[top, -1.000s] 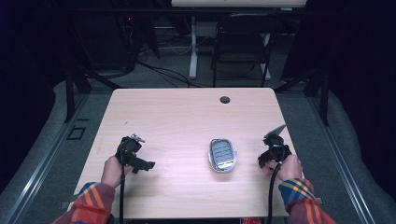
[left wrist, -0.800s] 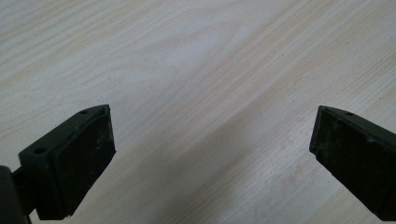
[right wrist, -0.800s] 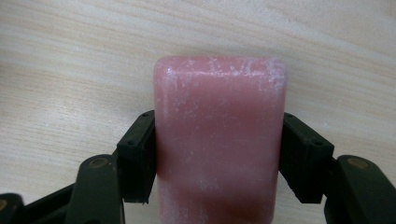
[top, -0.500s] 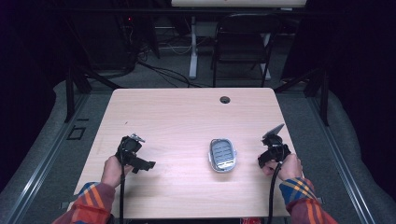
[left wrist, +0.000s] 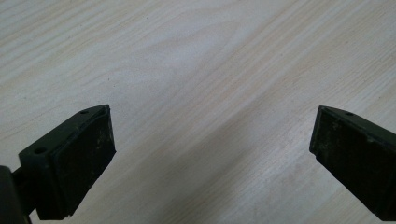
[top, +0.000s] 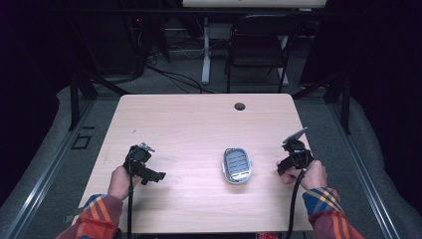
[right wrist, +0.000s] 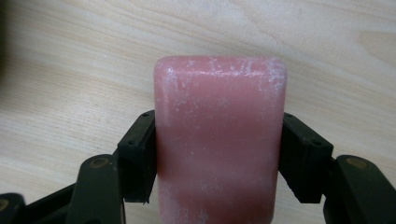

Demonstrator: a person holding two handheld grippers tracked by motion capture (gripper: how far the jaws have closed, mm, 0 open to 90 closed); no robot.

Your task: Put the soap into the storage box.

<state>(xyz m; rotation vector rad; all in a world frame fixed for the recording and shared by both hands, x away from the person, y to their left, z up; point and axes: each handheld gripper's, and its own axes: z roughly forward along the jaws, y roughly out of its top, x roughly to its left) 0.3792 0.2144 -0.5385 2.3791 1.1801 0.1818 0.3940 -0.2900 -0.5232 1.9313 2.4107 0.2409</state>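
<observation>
- Light wooden table [top: 199, 124], a small dark round hole [top: 240, 106] near its far edge.
- Left gripper [top: 149, 173] held low over the near left part of the table; in the left gripper view its jaws stand wide apart, bare wood between them, nothing held.
- Right gripper [top: 283, 167] near the right edge of the table, person's hand [top: 312, 174] around it.
- Right gripper view: jaws closed against both sides of a pink soap bar [right wrist: 219, 140], whitish powdery marks on its surface; the bar sticks out past the jaw tips, over the table.
- Grey soap dish [top: 237, 165] with a ribbed inside lies on the table between the two grippers, nearer the right one, apart from both.
- Plaid sleeves [top: 97, 219] at the near edge.
</observation>
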